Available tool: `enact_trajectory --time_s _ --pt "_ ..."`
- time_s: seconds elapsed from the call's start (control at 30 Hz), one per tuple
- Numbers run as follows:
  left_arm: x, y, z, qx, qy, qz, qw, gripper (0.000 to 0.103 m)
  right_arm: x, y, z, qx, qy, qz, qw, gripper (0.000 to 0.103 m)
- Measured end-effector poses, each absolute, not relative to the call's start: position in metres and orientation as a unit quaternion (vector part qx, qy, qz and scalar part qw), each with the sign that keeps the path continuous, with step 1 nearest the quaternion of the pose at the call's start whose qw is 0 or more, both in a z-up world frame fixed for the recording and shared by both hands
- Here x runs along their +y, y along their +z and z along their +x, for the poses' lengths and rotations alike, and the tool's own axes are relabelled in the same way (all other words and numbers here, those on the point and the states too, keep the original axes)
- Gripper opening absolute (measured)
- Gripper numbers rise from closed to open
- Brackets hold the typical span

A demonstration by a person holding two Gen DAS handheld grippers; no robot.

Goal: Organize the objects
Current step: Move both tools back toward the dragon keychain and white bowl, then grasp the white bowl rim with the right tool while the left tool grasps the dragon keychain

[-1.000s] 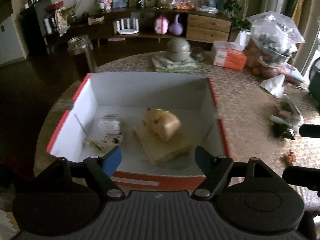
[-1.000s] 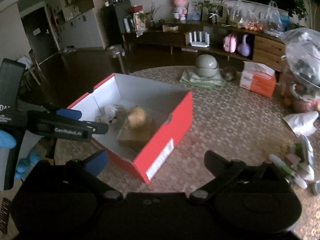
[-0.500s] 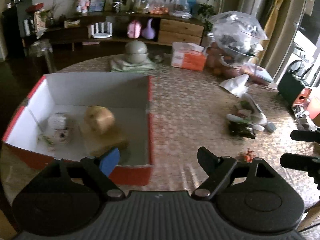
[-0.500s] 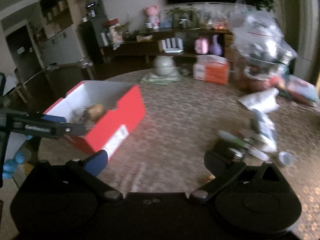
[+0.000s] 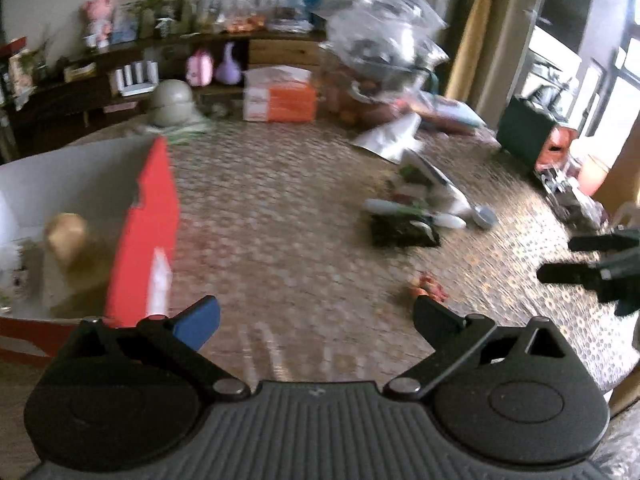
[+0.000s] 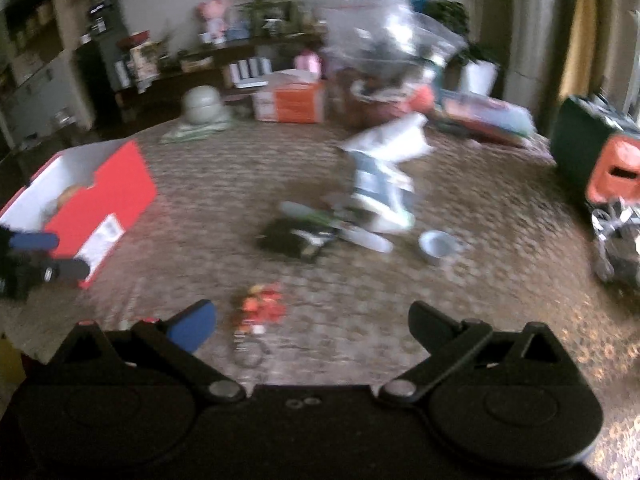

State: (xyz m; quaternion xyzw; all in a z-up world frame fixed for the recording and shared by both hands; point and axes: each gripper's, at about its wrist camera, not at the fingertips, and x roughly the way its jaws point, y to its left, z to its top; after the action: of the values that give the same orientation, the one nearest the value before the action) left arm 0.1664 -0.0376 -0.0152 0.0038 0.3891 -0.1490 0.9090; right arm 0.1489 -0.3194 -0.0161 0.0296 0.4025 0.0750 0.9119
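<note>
A red shoebox [image 5: 150, 216] with a white inside stands at the left of the table and holds a tan round object [image 5: 66, 234] on a flat piece. It also shows in the right wrist view [image 6: 100, 208]. My left gripper [image 5: 316, 316] is open and empty over the table, right of the box. My right gripper [image 6: 312, 320] is open and empty just above a small red keychain toy [image 6: 262, 306], which also shows in the left wrist view [image 5: 430, 286]. A pile of loose items [image 6: 336, 224] lies mid-table: a black packet, white tubes and a grey cap [image 6: 438, 244].
At the back of the table are an orange tissue box [image 5: 280, 98], a grey-green bowl set [image 5: 174, 104] and a big clear plastic bag [image 5: 380, 48]. A dark green box [image 6: 584, 148] and a toy car [image 6: 616, 224] stand at the right edge.
Both grippers have swung right, away from the red box and toward the loose pile. The box has slid to the left of both views. The keychain toy has come close under my right gripper.
</note>
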Motion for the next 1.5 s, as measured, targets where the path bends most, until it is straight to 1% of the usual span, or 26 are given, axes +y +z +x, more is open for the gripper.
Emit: enact_trajectory --time_s 0.3,0.43,0.73,0.93,1.07,1.13,1.2,1.27,1.33,1.4,1.47,1.5 --pt "-0.099 -0.042 0.175 0.387 -0.163 0.029 0.907 0.103 -0.383 -0.037 0.167 0.403 0.018 0.033 0.914 0.102" --pt "-0.119 -0.054 0.184 0.385 -0.172 0.044 0.906 0.103 -0.406 -0.049 0.183 0.416 0.009 0.054 0.908 0.101" --pt "-0.146 -0.082 0.204 0.413 -0.182 0.045 0.891 0.103 -0.419 -0.069 0.219 0.429 0.001 0.043 0.902 0.097" --pt "-0.161 -0.097 0.211 0.425 -0.187 0.065 0.883 0.103 -0.423 -0.085 0.242 0.442 -0.002 0.046 0.896 0.090" --pt "-0.167 -0.100 0.214 0.425 -0.193 0.070 0.882 0.102 -0.422 -0.094 0.256 0.449 -0.002 0.041 0.892 0.084" --pt "-0.168 -0.101 0.215 0.427 -0.194 0.067 0.881 0.101 -0.421 -0.098 0.262 0.451 -0.003 0.037 0.892 0.083" --pt "-0.169 -0.102 0.216 0.429 -0.197 0.066 0.879 0.098 -0.420 -0.101 0.268 0.454 -0.002 0.040 0.890 0.081" --pt "-0.171 -0.104 0.217 0.433 -0.203 0.068 0.876 0.090 -0.419 -0.104 0.272 0.457 -0.002 0.042 0.889 0.081" --pt "-0.173 -0.104 0.215 0.428 -0.201 0.079 0.878 0.086 -0.417 -0.105 0.275 0.454 -0.004 0.036 0.890 0.080" --pt "-0.175 -0.103 0.213 0.421 -0.203 0.090 0.879 0.075 -0.417 -0.105 0.277 0.452 -0.006 0.036 0.891 0.078" --pt "-0.179 -0.102 0.210 0.414 -0.207 0.103 0.880 0.060 -0.416 -0.105 0.279 0.449 -0.011 0.033 0.893 0.075" --pt "-0.180 -0.101 0.210 0.413 -0.211 0.106 0.880 0.056 -0.415 -0.106 0.279 0.448 -0.013 0.030 0.893 0.073"
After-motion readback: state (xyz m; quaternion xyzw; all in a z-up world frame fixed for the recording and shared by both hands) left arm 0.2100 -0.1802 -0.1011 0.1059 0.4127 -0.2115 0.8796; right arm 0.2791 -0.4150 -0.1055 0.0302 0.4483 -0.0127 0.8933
